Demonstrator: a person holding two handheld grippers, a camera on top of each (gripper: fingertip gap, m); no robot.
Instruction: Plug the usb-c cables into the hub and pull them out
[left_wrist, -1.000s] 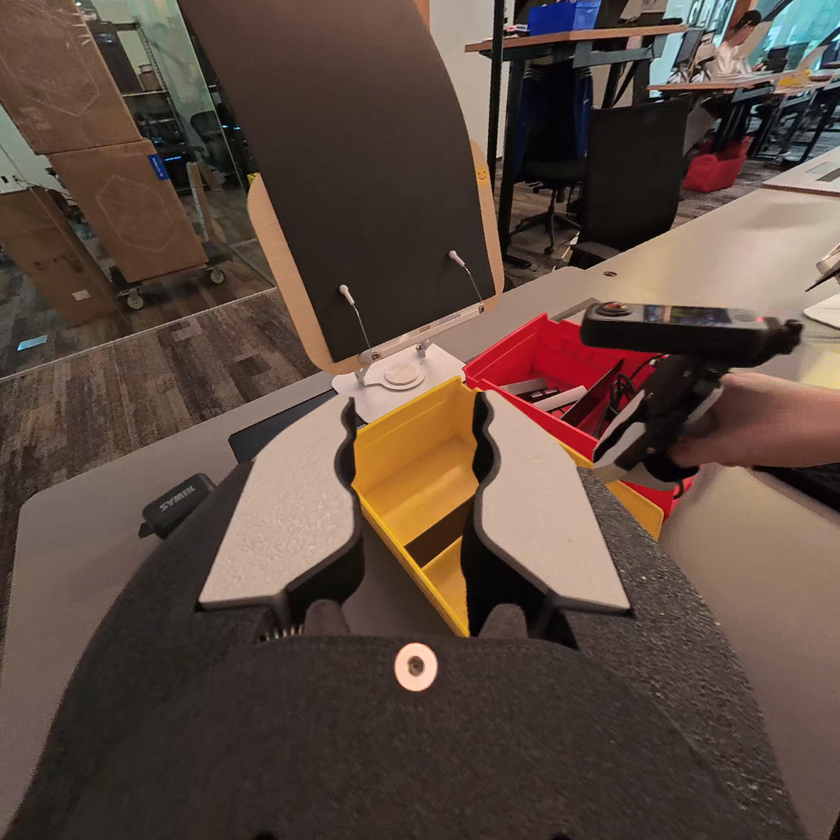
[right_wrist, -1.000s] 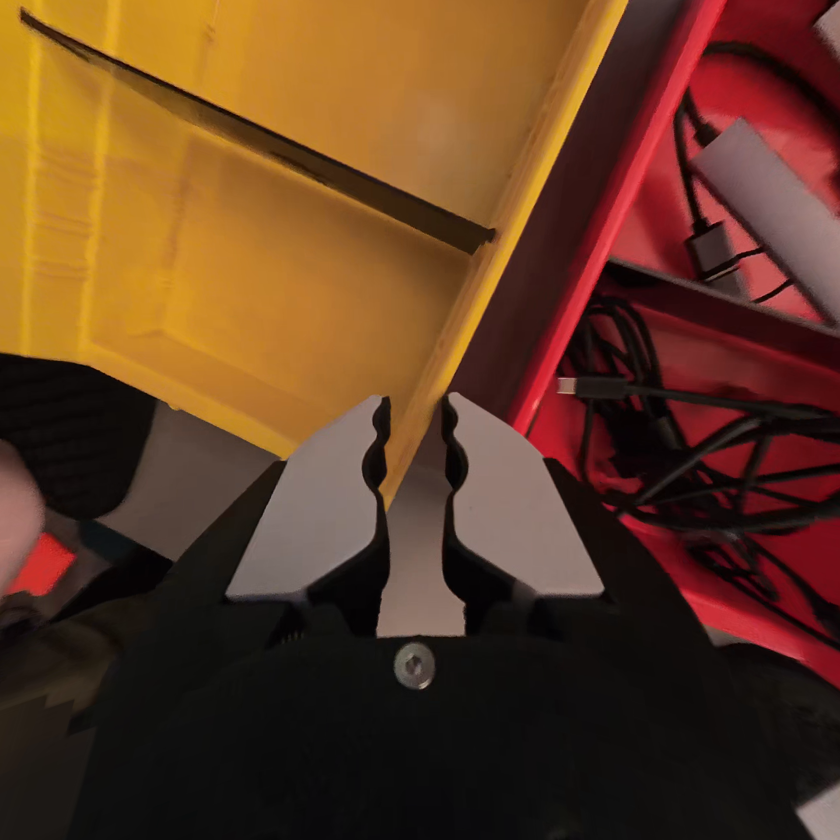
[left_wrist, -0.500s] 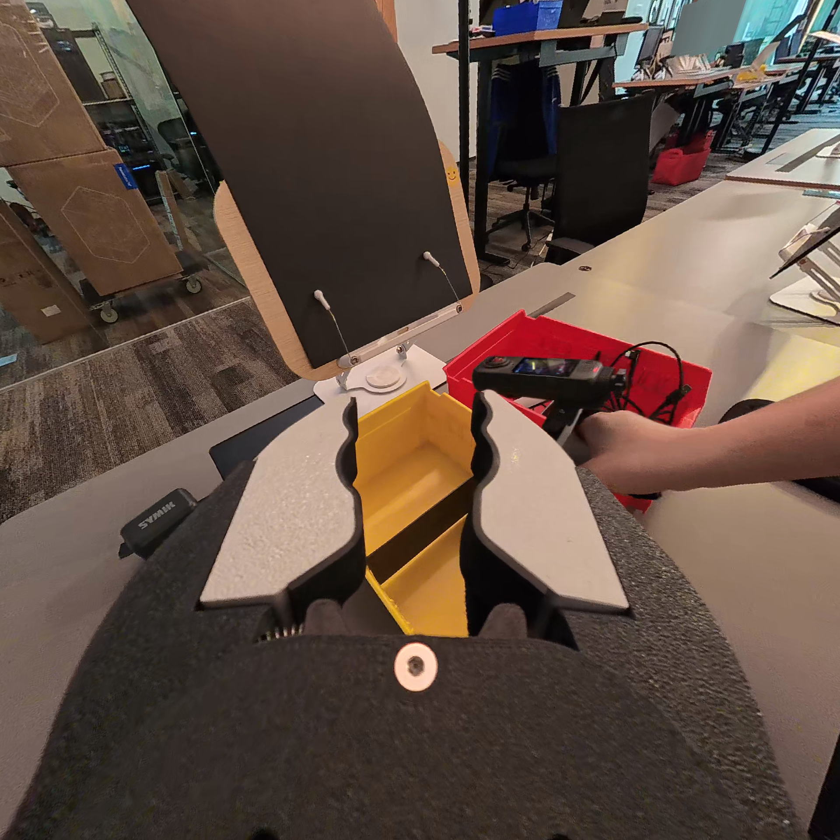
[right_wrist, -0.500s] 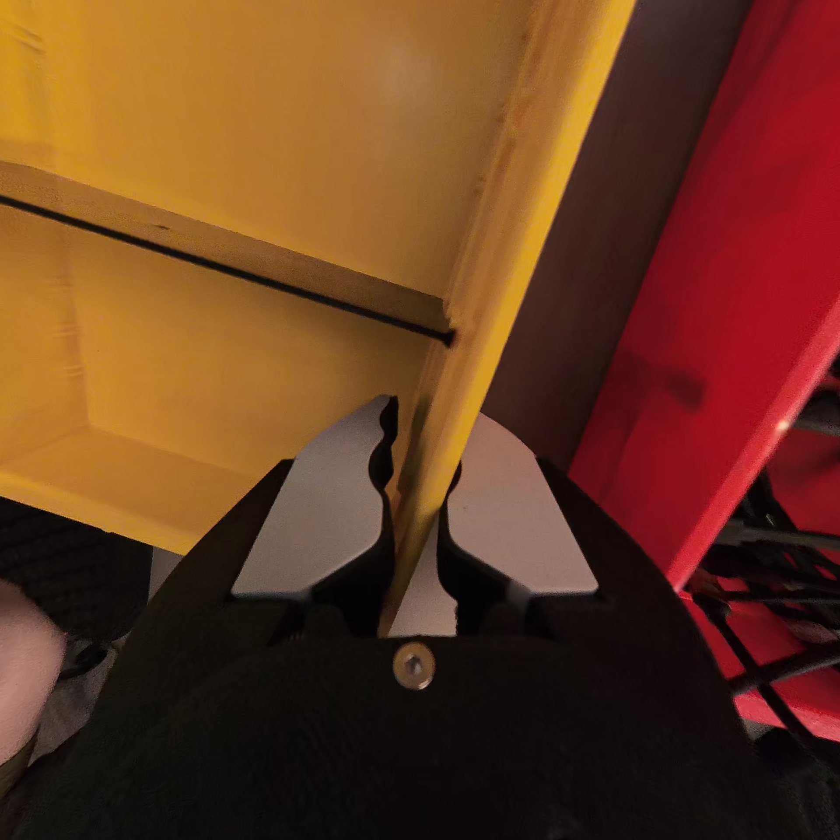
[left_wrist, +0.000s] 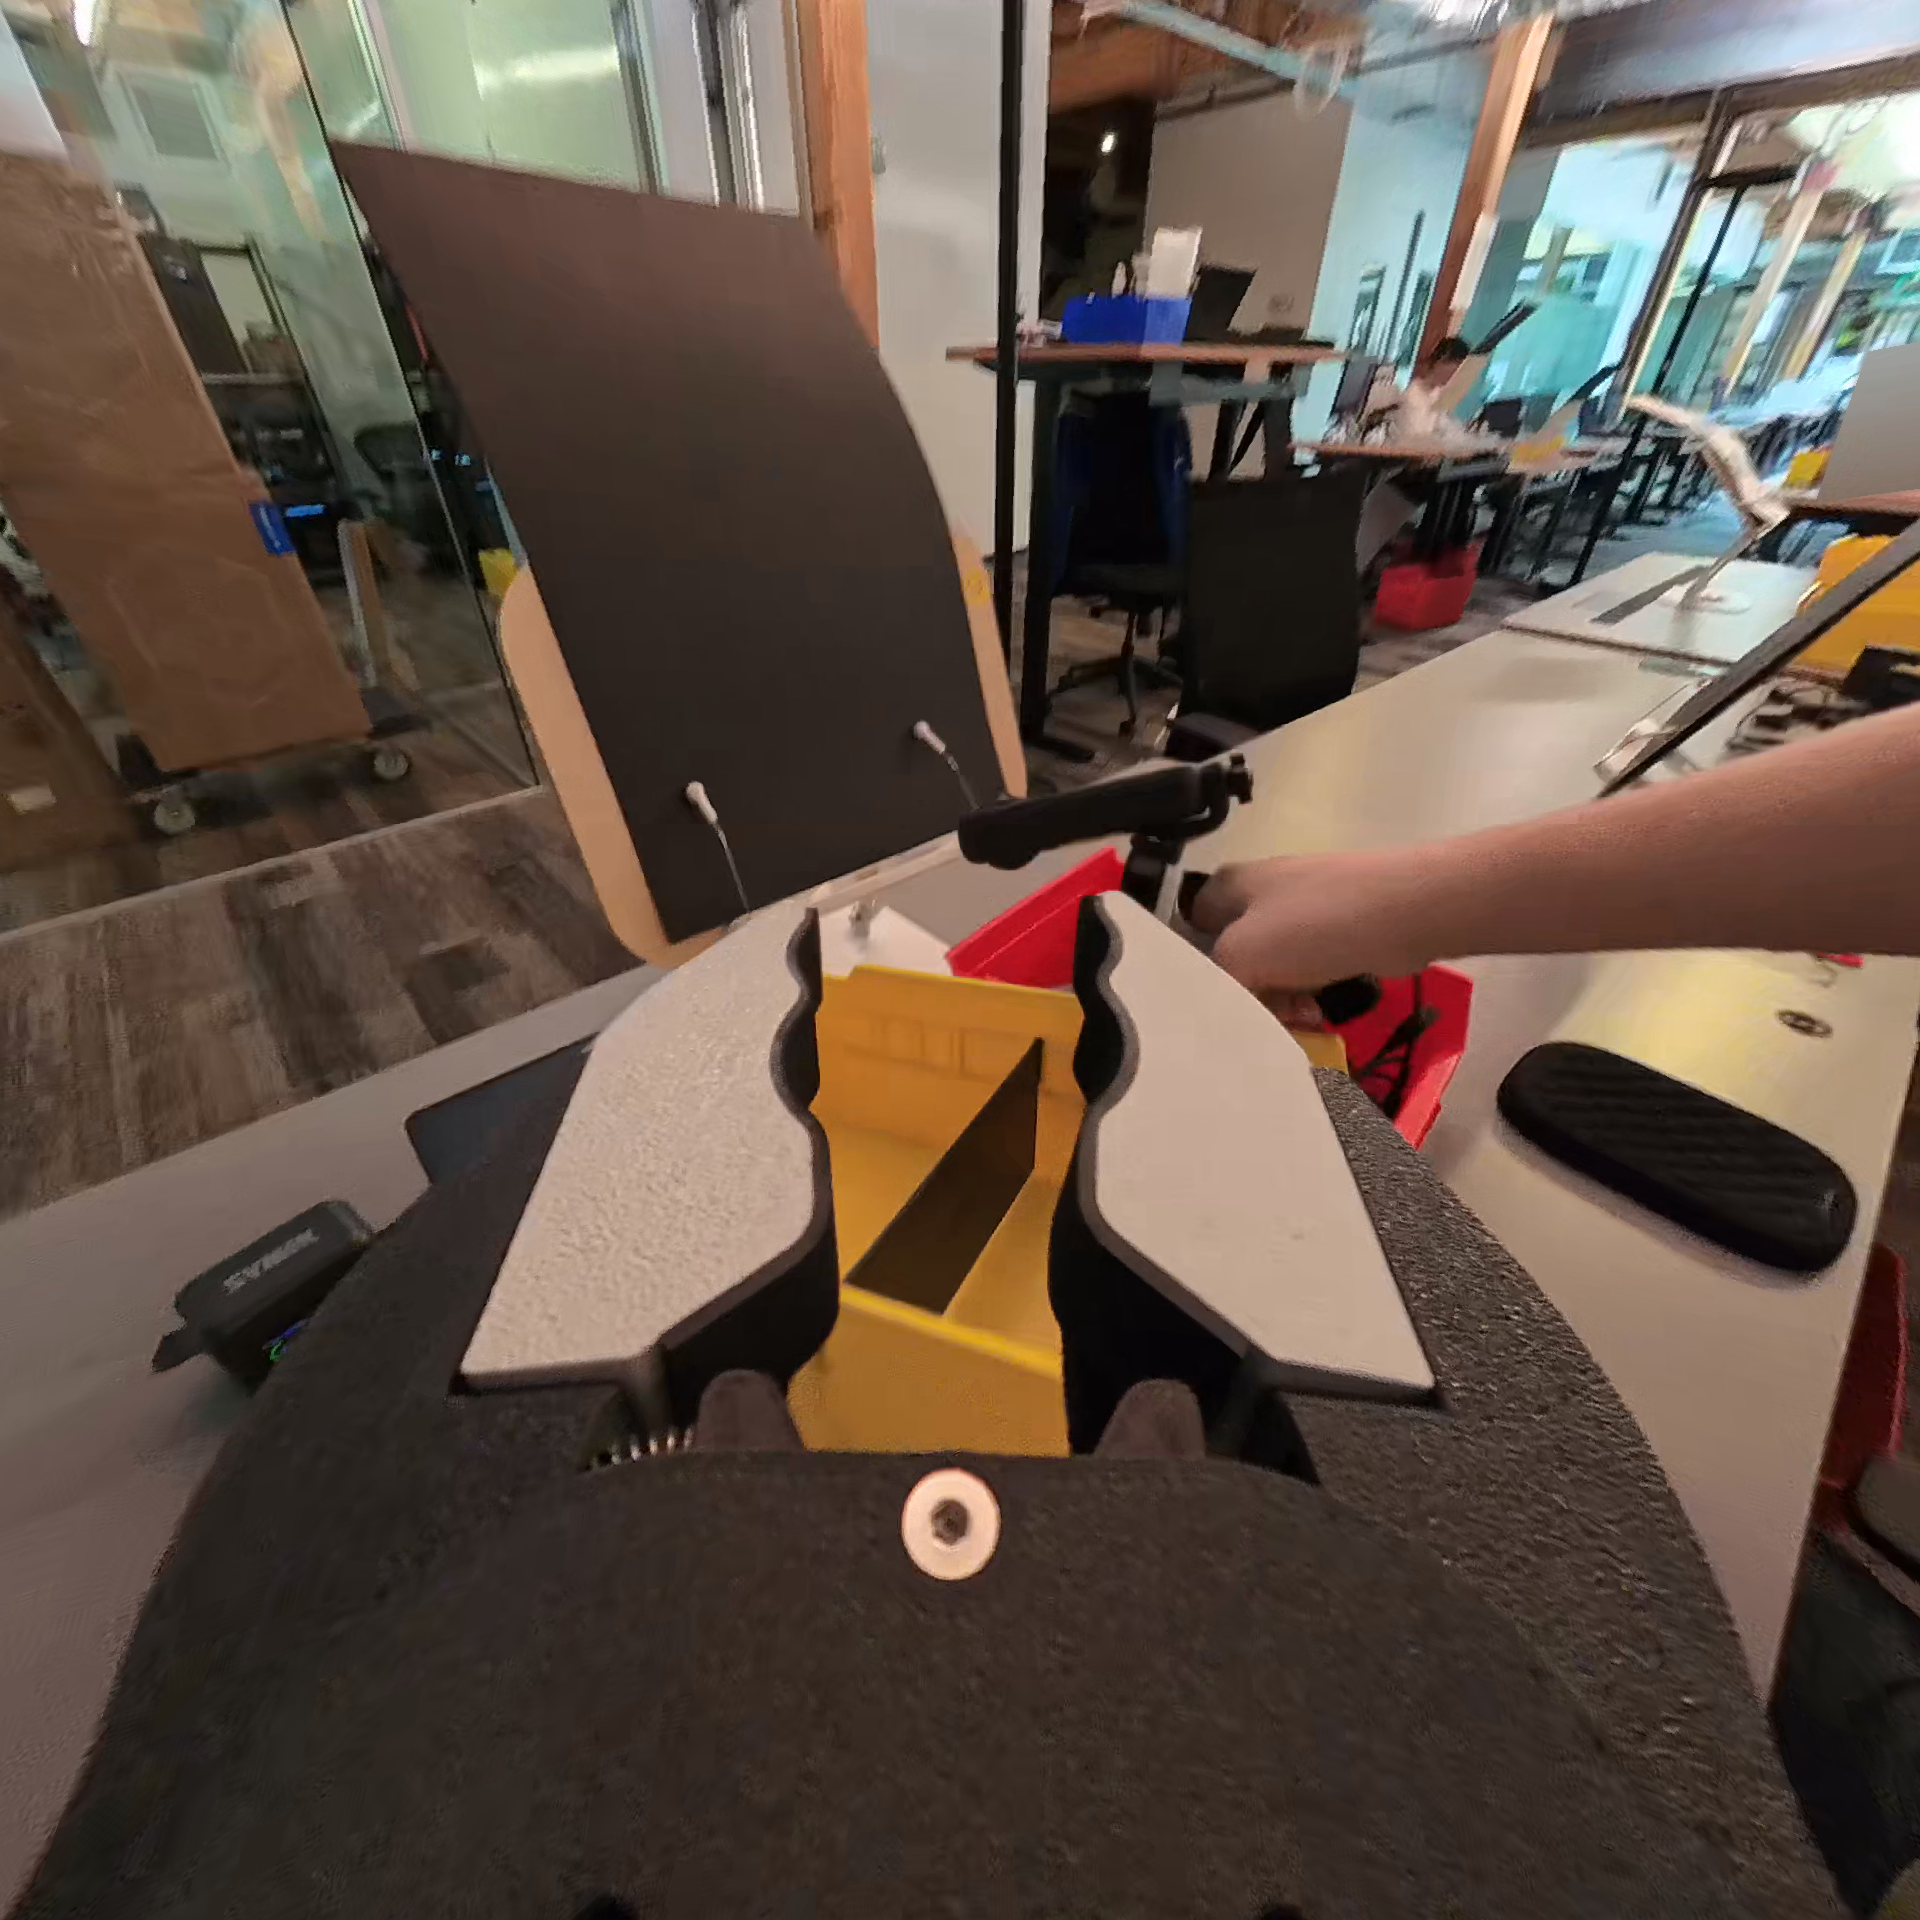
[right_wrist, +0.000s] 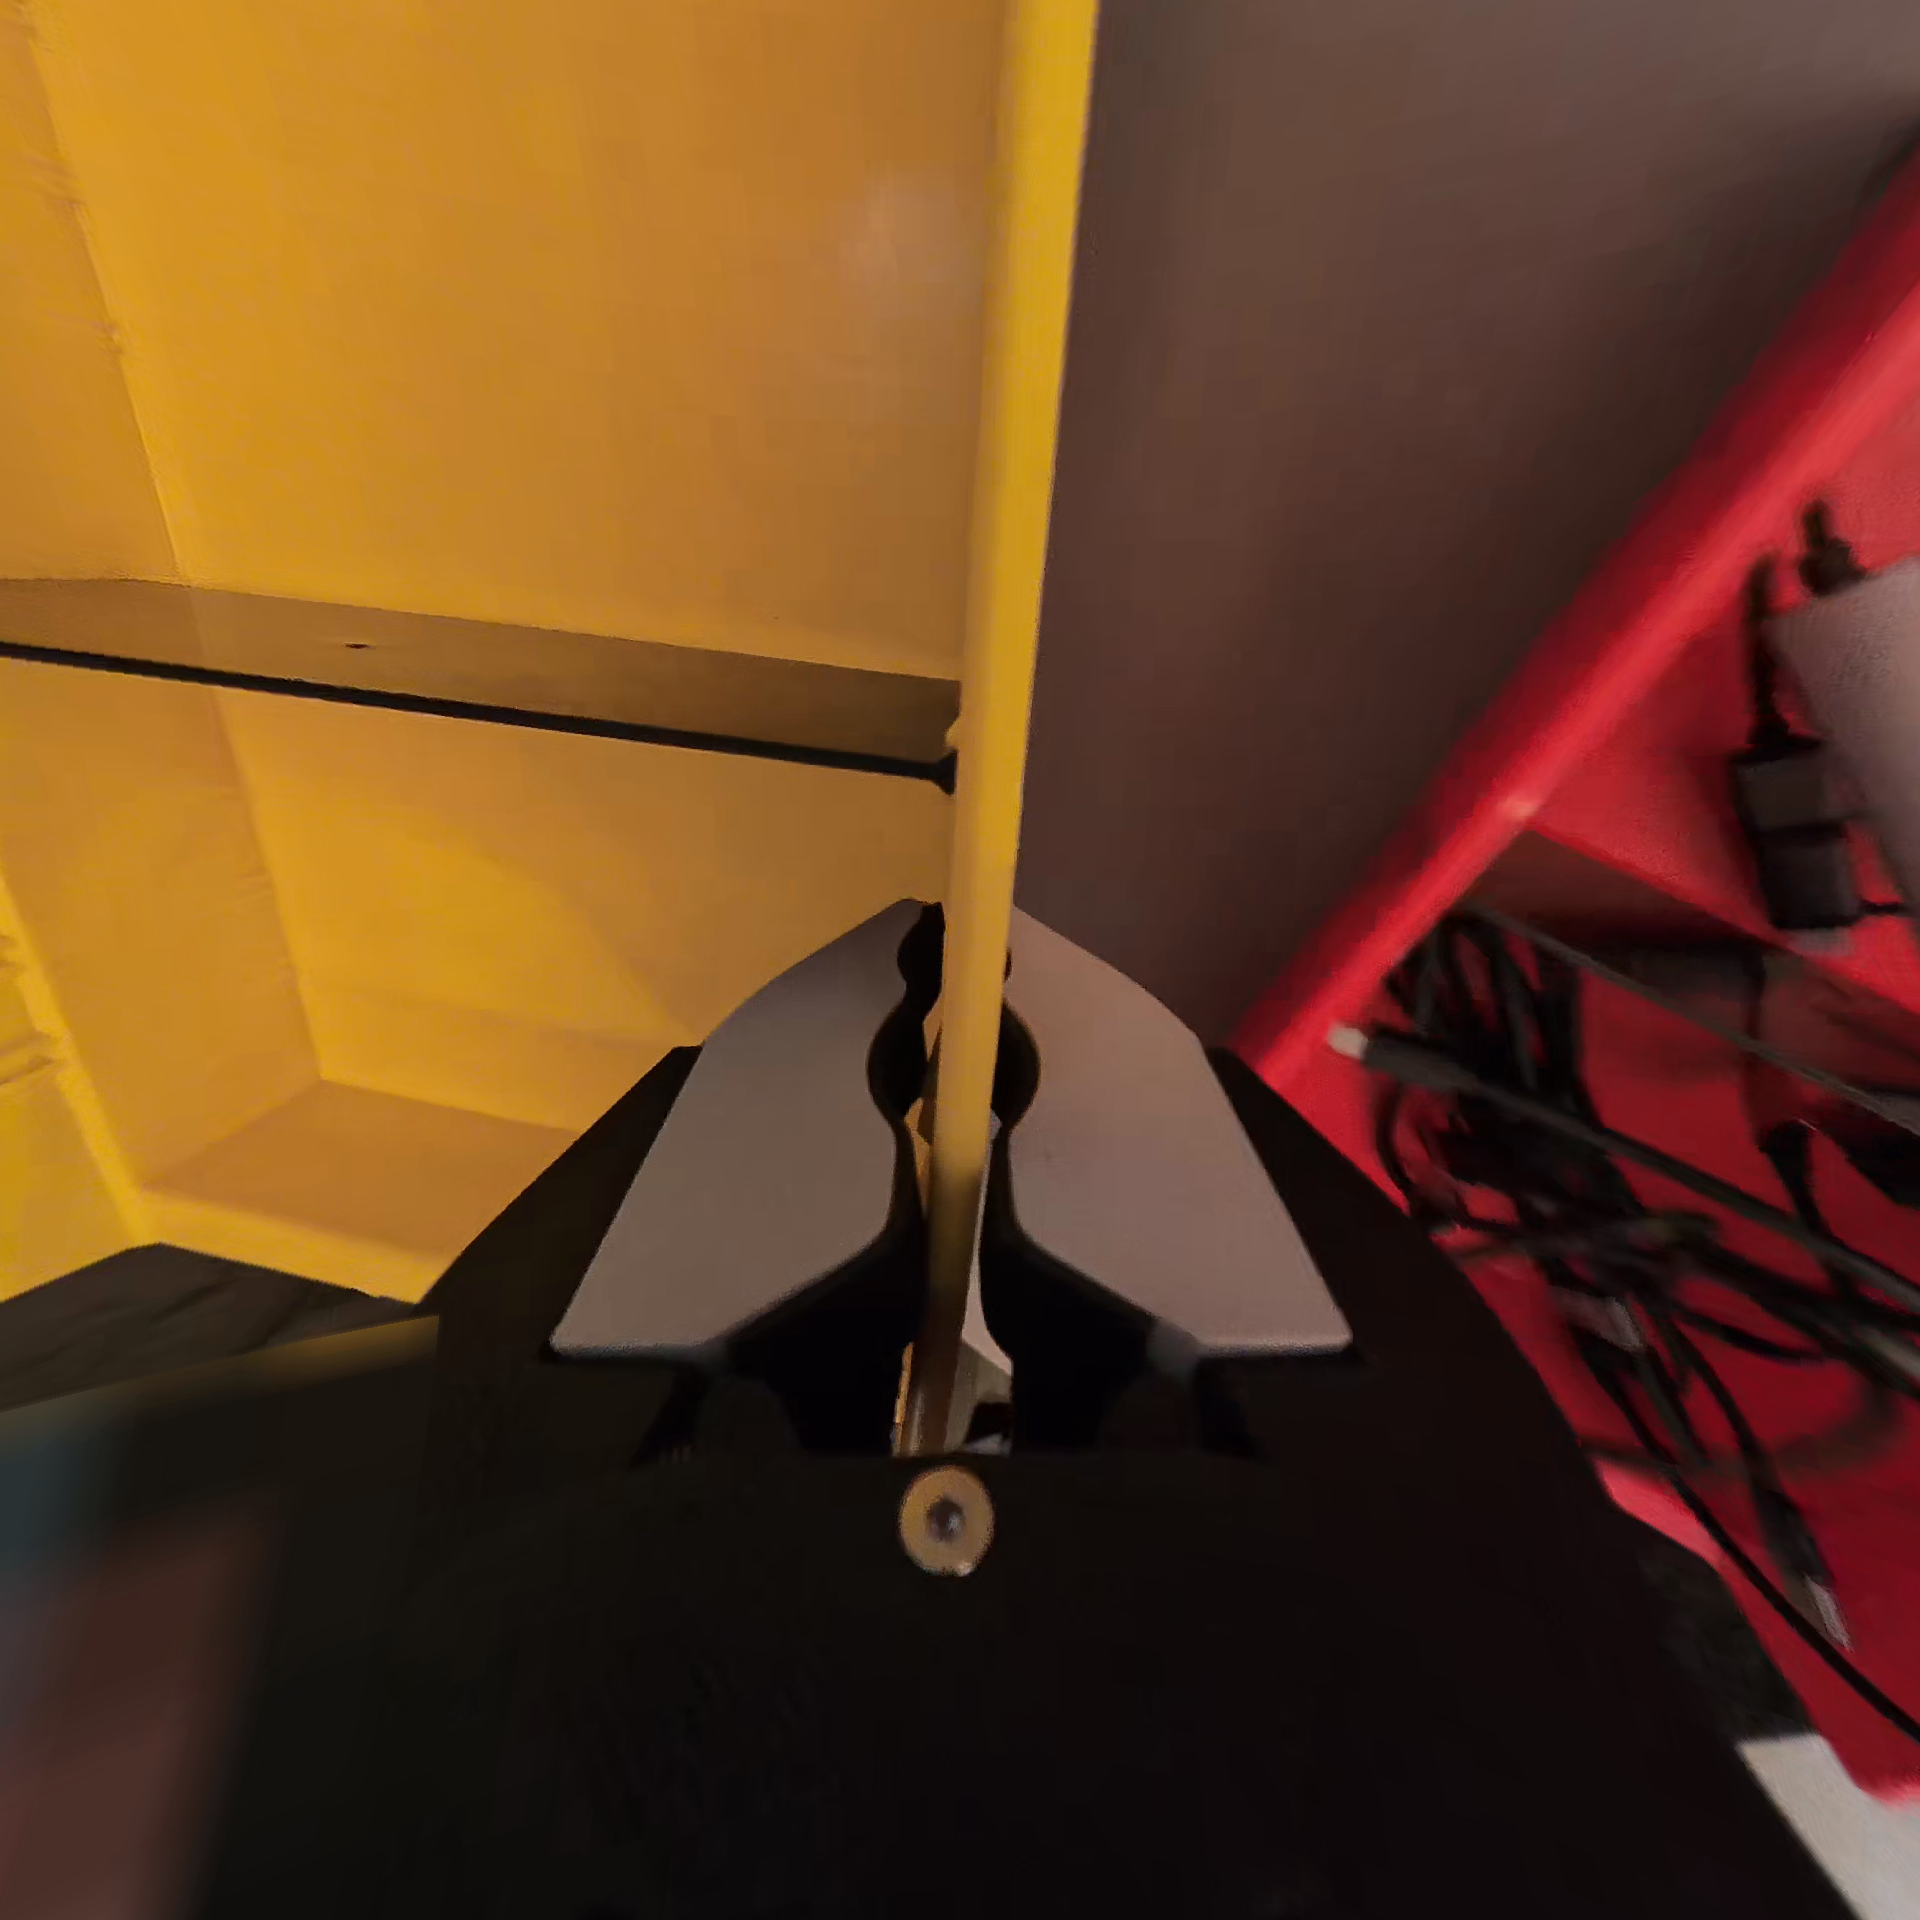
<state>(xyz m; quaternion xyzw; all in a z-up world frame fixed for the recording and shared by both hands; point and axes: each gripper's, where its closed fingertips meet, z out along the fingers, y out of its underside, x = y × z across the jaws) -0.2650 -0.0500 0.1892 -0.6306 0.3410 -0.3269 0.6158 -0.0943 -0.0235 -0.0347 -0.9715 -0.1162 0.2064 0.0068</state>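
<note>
Gripping the yellow bin (right_wrist: 520, 364) by its side wall, you have the right gripper (right_wrist: 971, 935) closed narrow on that thin rim.

Your left gripper (left_wrist: 945, 997) hangs wide and empty over the bin's near end, apparently ready to steady it. That hold probably shifts the bin on the worktop (left_wrist: 1558, 748) to clear working room. The usb-c cables (right_wrist: 1621, 1195) lie tangled in the red bin (right_wrist: 1558, 727) just beside it, with the grey hub (right_wrist: 1860, 665) at that bin's far end, both untouched.
</note>
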